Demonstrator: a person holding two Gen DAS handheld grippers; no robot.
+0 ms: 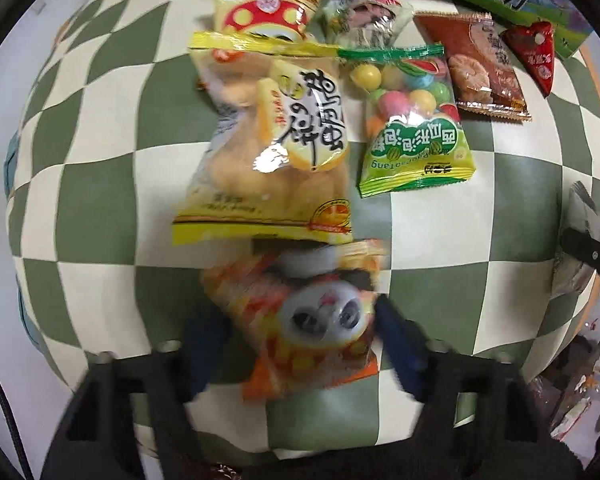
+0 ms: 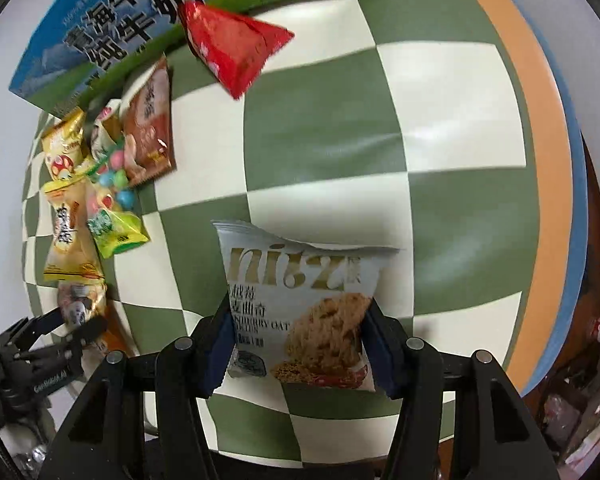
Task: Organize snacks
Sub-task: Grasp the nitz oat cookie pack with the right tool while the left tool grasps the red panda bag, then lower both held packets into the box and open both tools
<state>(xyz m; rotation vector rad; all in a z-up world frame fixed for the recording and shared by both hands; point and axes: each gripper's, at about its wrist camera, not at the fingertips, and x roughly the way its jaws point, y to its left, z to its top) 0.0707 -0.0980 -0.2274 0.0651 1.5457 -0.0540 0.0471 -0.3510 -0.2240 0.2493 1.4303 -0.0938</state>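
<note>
Silver cookie packet (image 2: pixel 300 316) — between right gripper's (image 2: pixel 298 344) pads

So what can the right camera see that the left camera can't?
Only the right wrist view shows the whole silver cookie bag pinched in the right gripper, and the table's orange edge. Only the left wrist view shows the panda bag up close, between the jaws of the left gripper. Both show the red triangle pack, the gumball bag and the checkered cloth.
</note>
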